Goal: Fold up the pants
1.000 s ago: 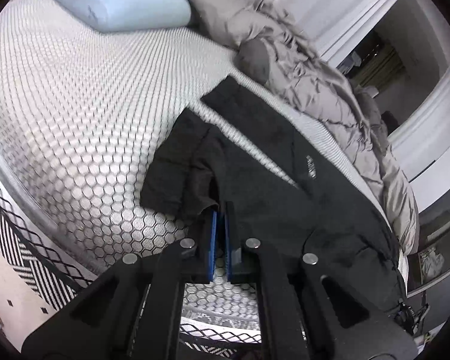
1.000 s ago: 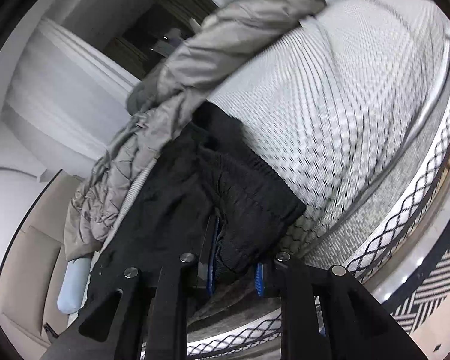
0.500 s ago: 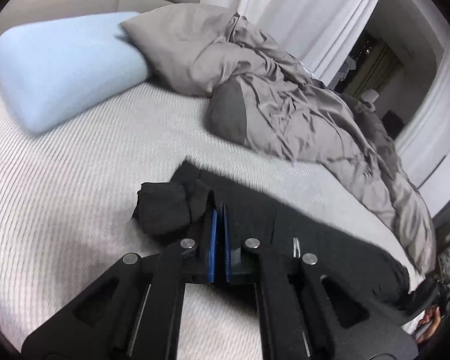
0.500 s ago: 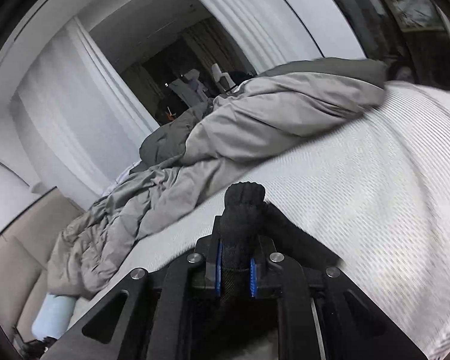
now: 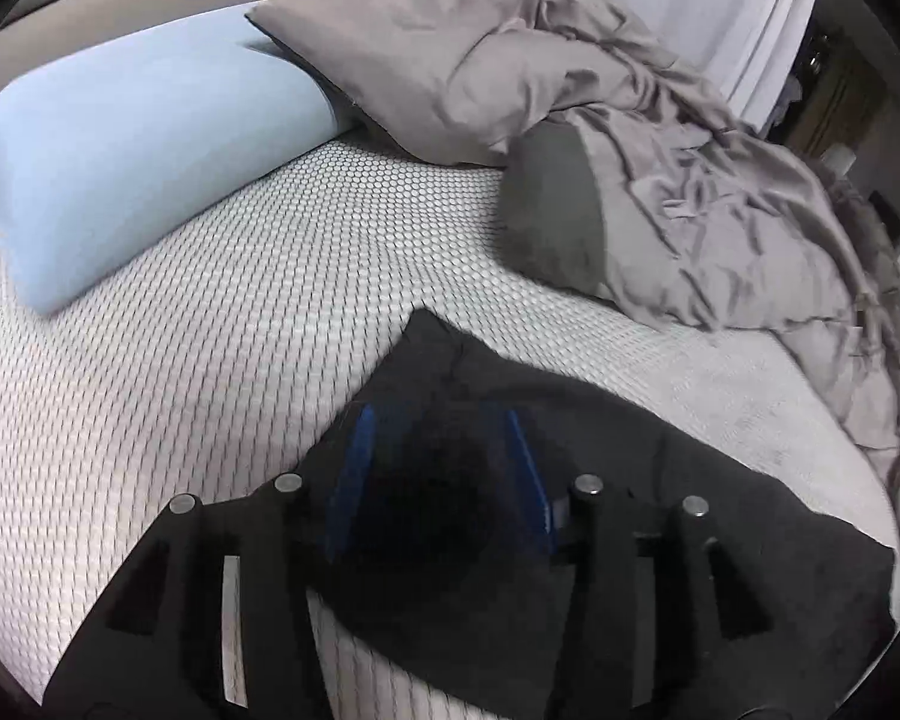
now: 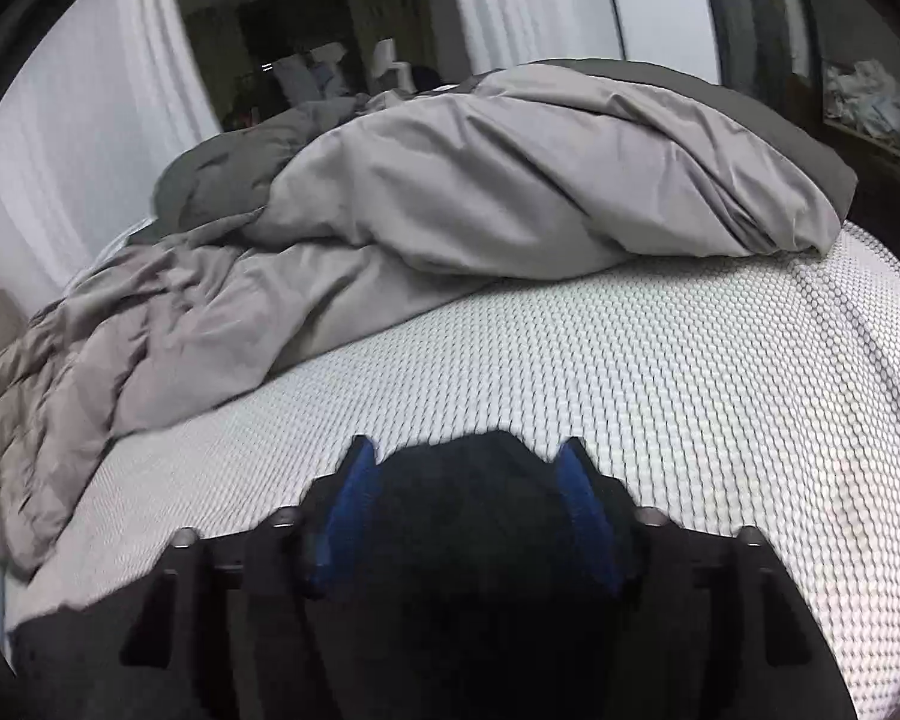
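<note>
The black pants [image 5: 660, 510] lie in a folded heap on the white honeycomb mattress [image 5: 210, 360]. My left gripper [image 5: 437, 420] hovers over their near left corner. Its jaws are opening; dark cloth sits between and under the blue pads [image 5: 354, 480], which stand clear of it. In the right wrist view, a bunched black end of the pants [image 6: 480, 570] lies between the spread blue pads [image 6: 582, 510] of my right gripper [image 6: 467, 450]. Those jaws are opening too, and the pads do not press on the cloth.
A light blue pillow [image 5: 138, 156] and a grey pillow [image 5: 426, 42] lie at the head of the bed. A rumpled grey duvet [image 5: 720, 192] [image 6: 510, 180] runs along the far side. White curtains [image 6: 78, 150] hang behind.
Both grippers carried the pants' ends across the mattress from the bed's edge toward the duvet, doubling the cloth over. Their jaws, shut on the cloth before, now stand apart.
</note>
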Demonstrator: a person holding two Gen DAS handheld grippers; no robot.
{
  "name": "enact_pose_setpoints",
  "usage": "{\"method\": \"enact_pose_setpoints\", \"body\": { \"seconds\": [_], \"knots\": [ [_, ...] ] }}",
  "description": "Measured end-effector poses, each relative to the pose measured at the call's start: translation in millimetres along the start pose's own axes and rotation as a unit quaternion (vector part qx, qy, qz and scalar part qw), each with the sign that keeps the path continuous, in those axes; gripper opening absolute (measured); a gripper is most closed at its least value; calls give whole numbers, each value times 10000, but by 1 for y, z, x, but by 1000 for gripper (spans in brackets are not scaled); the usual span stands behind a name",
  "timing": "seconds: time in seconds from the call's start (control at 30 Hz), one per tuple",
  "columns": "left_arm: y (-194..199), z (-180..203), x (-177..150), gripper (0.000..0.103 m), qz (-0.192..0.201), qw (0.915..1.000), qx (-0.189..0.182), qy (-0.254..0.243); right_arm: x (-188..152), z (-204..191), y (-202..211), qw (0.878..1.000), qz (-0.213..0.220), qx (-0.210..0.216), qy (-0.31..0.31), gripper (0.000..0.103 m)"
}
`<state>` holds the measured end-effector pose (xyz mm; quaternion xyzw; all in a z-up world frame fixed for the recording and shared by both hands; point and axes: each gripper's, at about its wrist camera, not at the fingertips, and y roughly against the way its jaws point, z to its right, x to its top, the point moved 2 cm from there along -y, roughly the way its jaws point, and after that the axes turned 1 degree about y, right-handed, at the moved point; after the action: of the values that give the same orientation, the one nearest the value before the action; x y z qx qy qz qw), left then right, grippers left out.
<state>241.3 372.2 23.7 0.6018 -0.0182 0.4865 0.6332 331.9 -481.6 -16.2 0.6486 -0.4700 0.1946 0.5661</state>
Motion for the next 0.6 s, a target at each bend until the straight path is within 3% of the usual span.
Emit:
{"method": "enact_pose_setpoints", "body": {
  "seconds": [0.1, 0.27, 0.4, 0.5, 0.6],
  "knots": [
    [27, 6, -36, 53, 43, 9993, -361, -41, -28, -10, 28, 9985, -50, 551, 15, 87],
    [66, 63, -113, 56, -213, 9927, -1004, -637, -75, -36, 56, 9918, -341, 1227, 86, 88],
    [86, 121, -170, 56, -538, 9800, -1547, -1132, -111, -54, 63, 9820, -720, 1746, -58, 88],
    [95, 162, -206, 57, -375, 9764, -1576, -1425, -132, -59, 60, 9744, -900, 2047, -237, 88],
    [86, 200, -233, 57, -805, 9689, -1810, -1484, -143, -68, 52, 9738, -1094, 1986, -197, 88]
  ]
}}
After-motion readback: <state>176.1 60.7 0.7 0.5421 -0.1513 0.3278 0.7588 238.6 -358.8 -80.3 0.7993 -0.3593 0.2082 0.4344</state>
